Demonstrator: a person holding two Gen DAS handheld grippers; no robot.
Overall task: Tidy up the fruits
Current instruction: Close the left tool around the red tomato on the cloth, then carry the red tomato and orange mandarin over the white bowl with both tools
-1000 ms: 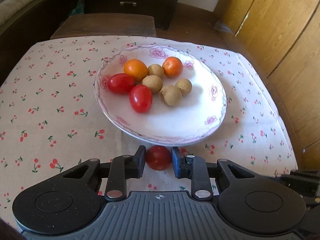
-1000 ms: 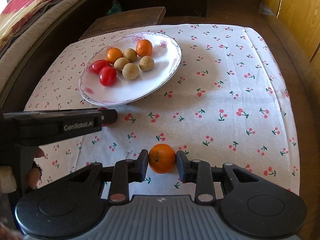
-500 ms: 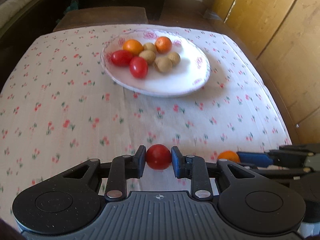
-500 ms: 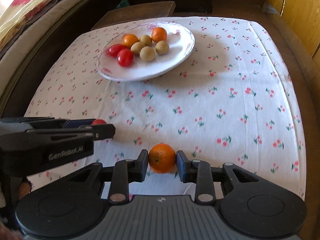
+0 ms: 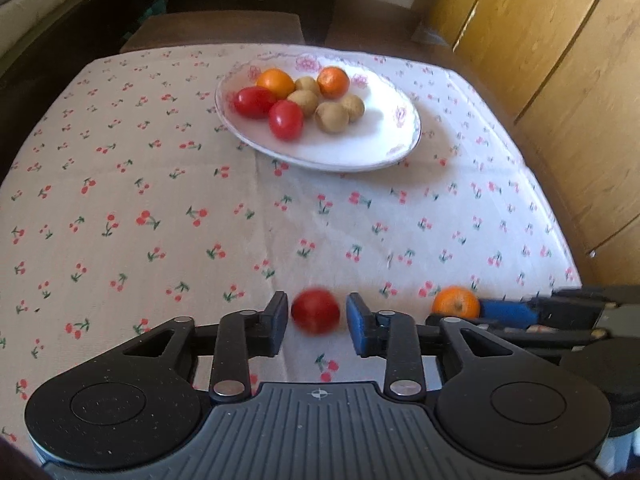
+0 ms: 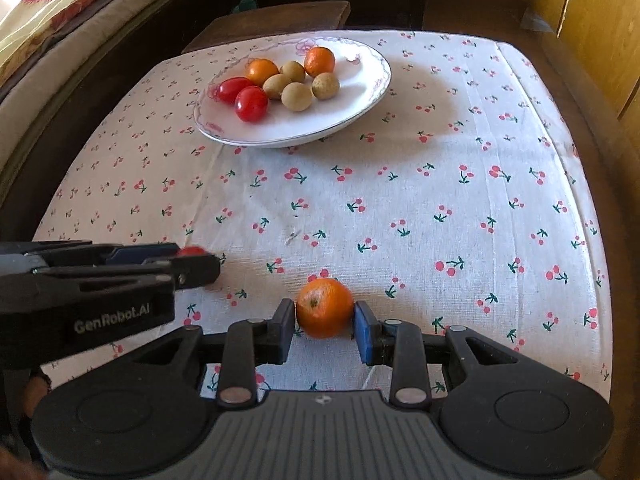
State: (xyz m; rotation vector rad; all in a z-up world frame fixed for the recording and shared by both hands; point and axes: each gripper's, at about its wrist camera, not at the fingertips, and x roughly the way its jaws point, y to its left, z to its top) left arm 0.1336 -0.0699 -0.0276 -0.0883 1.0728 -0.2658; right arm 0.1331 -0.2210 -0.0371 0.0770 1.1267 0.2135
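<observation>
A small red tomato [image 5: 315, 311] sits, blurred, between the jaws of my left gripper [image 5: 317, 318]. Those jaws are opening, and a gap shows on each side of the tomato. My right gripper [image 6: 325, 322] is shut on a small orange [image 6: 325, 308] just above the cloth near the table's front edge. In the left wrist view that orange [image 5: 456, 302] shows at the right, at the tip of the right gripper. In the right wrist view the left gripper [image 6: 192, 264] reaches in from the left with the tomato [image 6: 191, 251] peeking above its fingers.
A white flowered plate [image 5: 400, 148] at the far side of the cherry-print tablecloth [image 6: 400, 200] holds two red tomatoes, two oranges and several brown longans. A dark stool stands behind the table, a wooden cabinet is on the right, and bedding lies on the left.
Both grippers have drawn back from the plate toward the table's near edge with their fruit. The left gripper's jaws have parted from the tomato. The right stays clamped on the orange.
</observation>
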